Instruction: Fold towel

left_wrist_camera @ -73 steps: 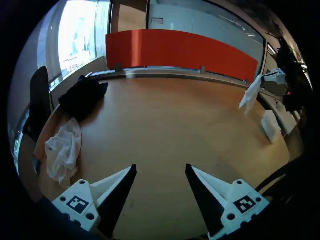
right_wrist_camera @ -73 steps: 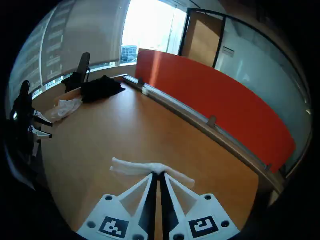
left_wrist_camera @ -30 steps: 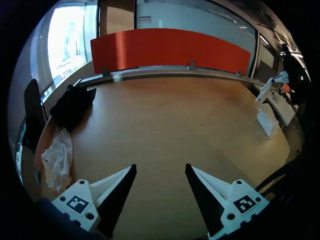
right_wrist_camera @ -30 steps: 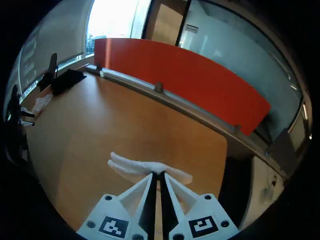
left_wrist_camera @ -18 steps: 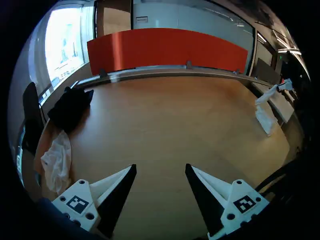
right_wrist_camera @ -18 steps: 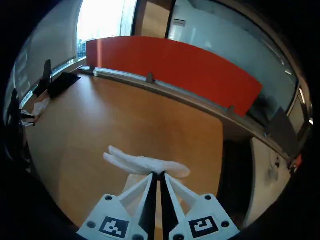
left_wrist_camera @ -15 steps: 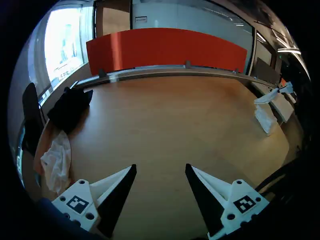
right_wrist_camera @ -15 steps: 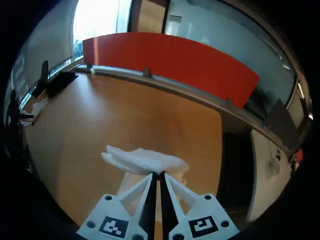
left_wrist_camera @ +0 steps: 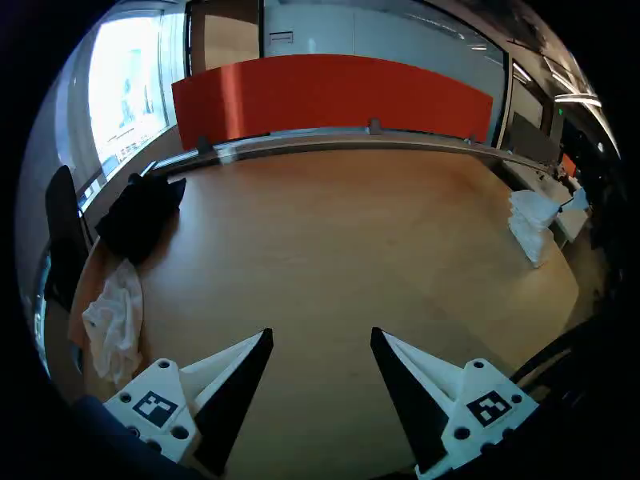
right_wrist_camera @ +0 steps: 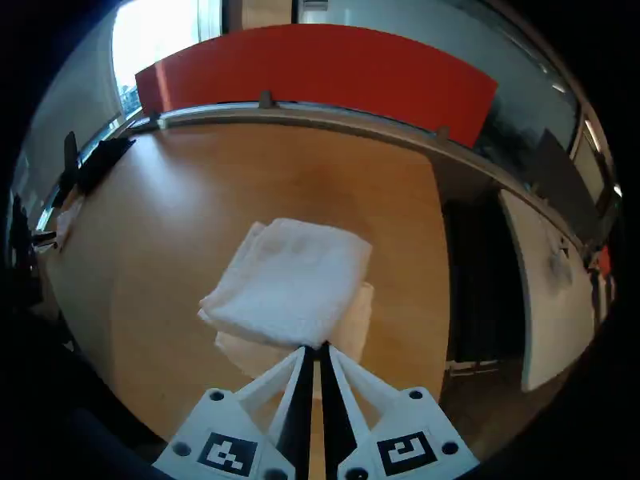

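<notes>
A folded white towel (right_wrist_camera: 290, 280) lies flat on top of another folded white towel (right_wrist_camera: 358, 322) near the table's end. My right gripper (right_wrist_camera: 317, 347) is shut on the near edge of the upper towel. In the left gripper view the same towel stack (left_wrist_camera: 531, 222) sits at the far right of the wooden table (left_wrist_camera: 336, 240). My left gripper (left_wrist_camera: 321, 334) hovers open over bare table, with nothing between its fingers. A crumpled white cloth (left_wrist_camera: 112, 320) lies at the table's left edge.
A black garment (left_wrist_camera: 142, 212) lies at the back left, beside a dark chair (left_wrist_camera: 60, 216). An orange divider (left_wrist_camera: 336, 92) runs along the table's far side. Right of the towels the table ends (right_wrist_camera: 442, 264), with dark floor and a pale desk (right_wrist_camera: 552, 296) beyond.
My right gripper has tipped downward and lowered the folded towel from hanging in the air to lying flat on the other folded towel. The left gripper has hardly moved.
</notes>
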### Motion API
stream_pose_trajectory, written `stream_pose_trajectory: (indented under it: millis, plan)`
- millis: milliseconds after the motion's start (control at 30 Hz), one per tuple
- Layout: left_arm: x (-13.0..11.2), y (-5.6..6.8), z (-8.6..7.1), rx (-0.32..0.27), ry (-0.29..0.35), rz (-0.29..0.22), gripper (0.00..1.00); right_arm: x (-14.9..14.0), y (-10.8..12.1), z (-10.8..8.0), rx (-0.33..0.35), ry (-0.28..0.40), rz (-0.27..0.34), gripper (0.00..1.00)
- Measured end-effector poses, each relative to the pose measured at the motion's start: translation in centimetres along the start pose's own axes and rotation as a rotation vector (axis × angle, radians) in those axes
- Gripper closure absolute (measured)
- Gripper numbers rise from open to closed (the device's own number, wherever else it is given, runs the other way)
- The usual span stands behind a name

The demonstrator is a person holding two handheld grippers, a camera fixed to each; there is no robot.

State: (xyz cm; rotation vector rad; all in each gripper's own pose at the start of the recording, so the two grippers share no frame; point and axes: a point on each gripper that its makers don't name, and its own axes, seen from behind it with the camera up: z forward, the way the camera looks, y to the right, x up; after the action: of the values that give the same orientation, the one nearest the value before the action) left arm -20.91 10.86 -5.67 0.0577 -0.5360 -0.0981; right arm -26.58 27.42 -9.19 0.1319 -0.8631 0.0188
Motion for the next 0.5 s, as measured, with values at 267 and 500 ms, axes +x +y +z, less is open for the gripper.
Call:
stream_pose_trajectory:
  millis: [267,500]
  plan:
    - [0.0,-0.1,-0.1,0.004,0.0,0.0,0.1,-1.8,1.1,0.7,-0.019,-0.04,0.026,0.95]
    - [0.1,-0.3,-0.1,0.01,-0.001,0.004,0.1,-3.0,1.5,1.1,-0.03,-0.062,0.04,0.95]
